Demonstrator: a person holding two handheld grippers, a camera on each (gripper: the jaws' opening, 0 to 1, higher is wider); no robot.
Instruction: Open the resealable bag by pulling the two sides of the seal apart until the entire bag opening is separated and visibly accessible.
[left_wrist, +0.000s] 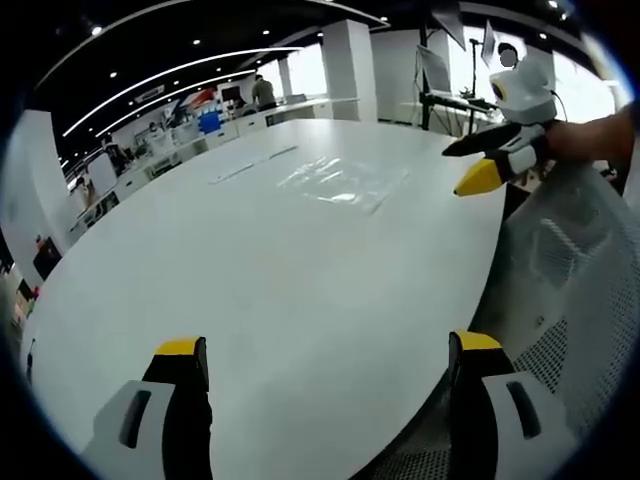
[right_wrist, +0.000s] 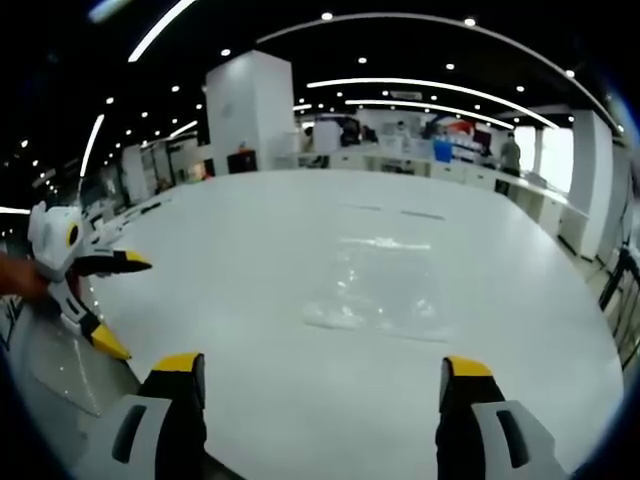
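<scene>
A clear resealable bag (left_wrist: 340, 182) lies flat on the big white table (left_wrist: 250, 300), far from the near edge. My left gripper (left_wrist: 328, 352) is open over the table's near part, with nothing between its jaws. The right gripper (left_wrist: 472, 163) comes in from the right, held by a hand, open and just short of the bag's right side. In the right gripper view the bag (right_wrist: 385, 285) lies ahead of my open right gripper (right_wrist: 322, 368), apart from it. The left gripper (right_wrist: 122, 305) shows at the left, open, above the table edge (right_wrist: 150, 330).
A white mesh chair back (left_wrist: 575, 290) stands at the table's right edge. Thin strips (left_wrist: 250, 165) lie on the table beyond the bag. A white pillar (right_wrist: 255, 110), desks and distant people fill the background.
</scene>
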